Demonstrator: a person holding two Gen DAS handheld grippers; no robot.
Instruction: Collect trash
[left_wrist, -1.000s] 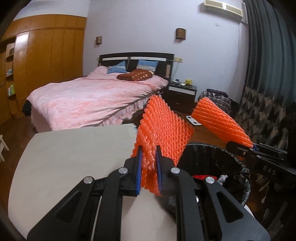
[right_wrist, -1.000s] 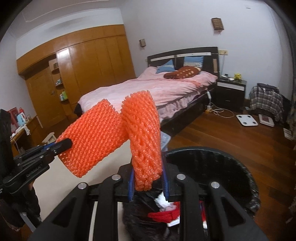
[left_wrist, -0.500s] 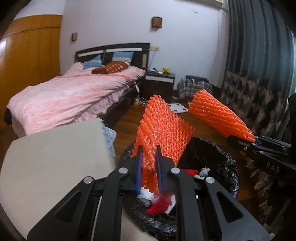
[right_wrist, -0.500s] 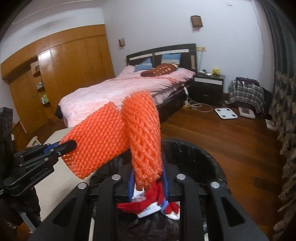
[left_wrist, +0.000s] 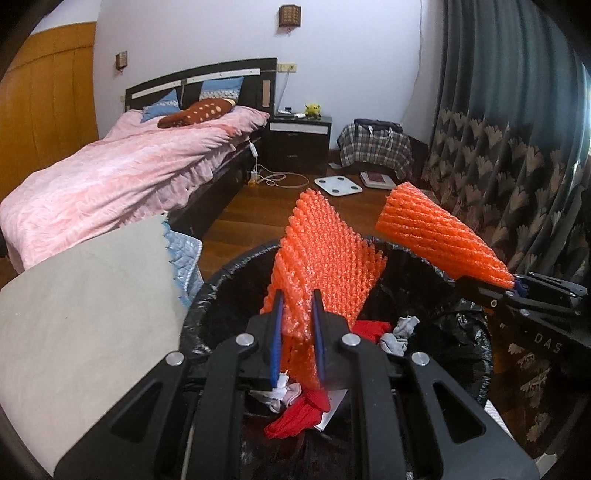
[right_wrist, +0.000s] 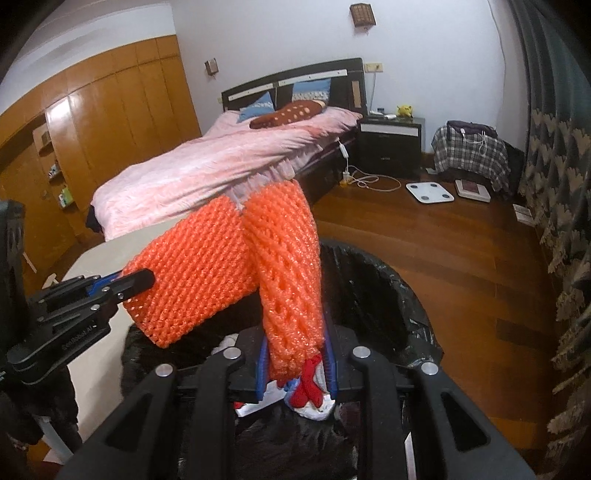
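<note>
Both tongs over the bin (left_wrist: 221, 295), angled down: left gripper (left_wrist: 297, 332) clamped on one net (left_wrist: 325, 266), right gripper (right_wrist: 295, 365) clamped on another net (right_wrist: 284, 266).

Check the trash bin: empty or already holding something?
Holding trash. Red and white scraps lie inside the black-lined trash bin.
</note>
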